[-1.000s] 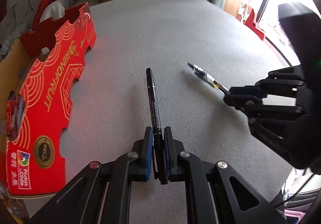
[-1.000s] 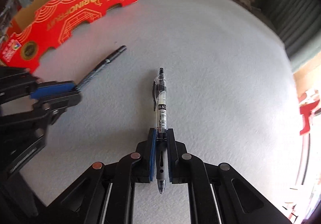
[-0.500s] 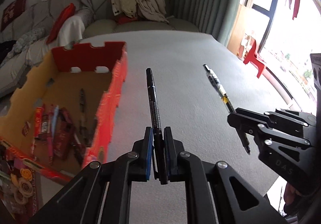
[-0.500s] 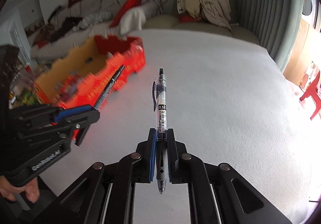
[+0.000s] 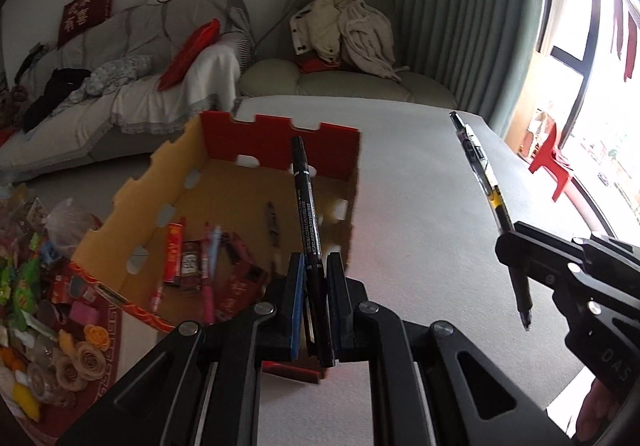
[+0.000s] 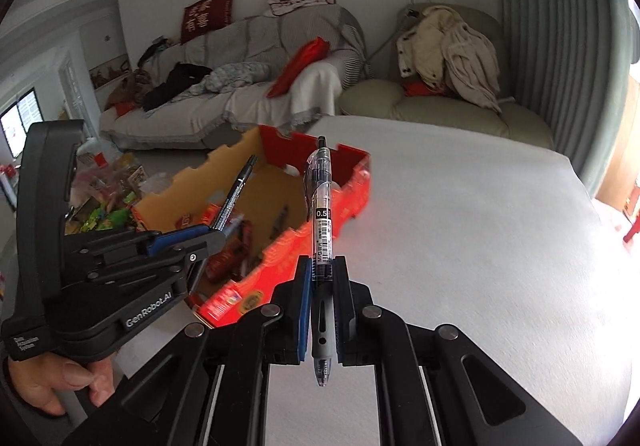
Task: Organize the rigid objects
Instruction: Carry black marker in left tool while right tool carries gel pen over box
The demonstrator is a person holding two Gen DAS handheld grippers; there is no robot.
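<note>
Black marker [image 5: 307,214] is being pinched tight in the left gripper [image 5: 316,274] above the open red cardboard box [image 5: 280,138], while a clear gel pen [image 6: 322,214] with a 0.5 label is being clamped in the right gripper [image 6: 322,270], both tools being angled downward over the grey table [image 6: 480,246].

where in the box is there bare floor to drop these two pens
Far end of the box, below the red wall: bare cardboard around one dark pen. Near left is crowded with red packets. The grey tabletop right of the box is bare.
</note>
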